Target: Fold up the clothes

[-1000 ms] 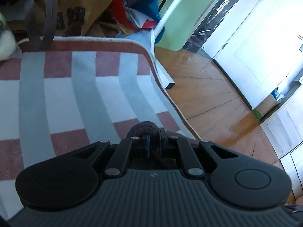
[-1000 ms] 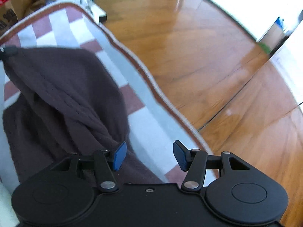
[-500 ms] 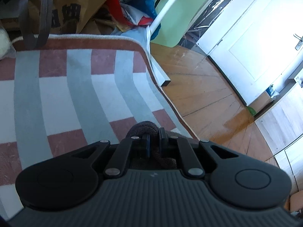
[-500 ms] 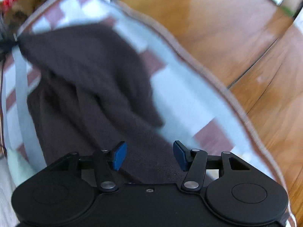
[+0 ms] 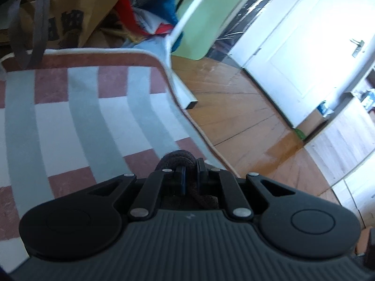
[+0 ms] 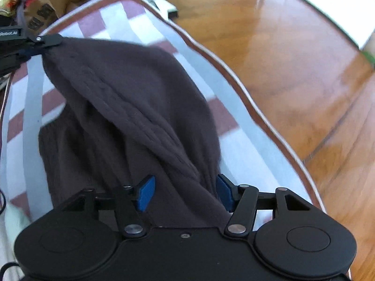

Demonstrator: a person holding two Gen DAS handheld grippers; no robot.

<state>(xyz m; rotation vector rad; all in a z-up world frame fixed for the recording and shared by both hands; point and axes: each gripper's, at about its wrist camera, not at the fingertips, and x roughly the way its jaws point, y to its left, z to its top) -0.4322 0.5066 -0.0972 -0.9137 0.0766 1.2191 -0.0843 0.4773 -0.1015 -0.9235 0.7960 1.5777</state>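
Our right gripper [image 6: 185, 193] has come forward: the garment's [image 6: 131, 98] ribbed fold, earlier beside its left finger, now lies between both.

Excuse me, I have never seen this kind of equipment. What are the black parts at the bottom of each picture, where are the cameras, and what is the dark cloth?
No robot arm is here. A person holds a two-finger tool in each hand, and each carries a wide-angle camera looking forward along its fingers. The black shapes are those tools.

In the left camera's picture, the left gripper is shut on a bunch of the dark brown garment. In the right camera's picture, the right gripper is open, with the same garment draped between its blue pads; the left gripper holds up the far corner.

Below lies a striped and checked blanket beside a wooden floor. Bags are piled beyond.
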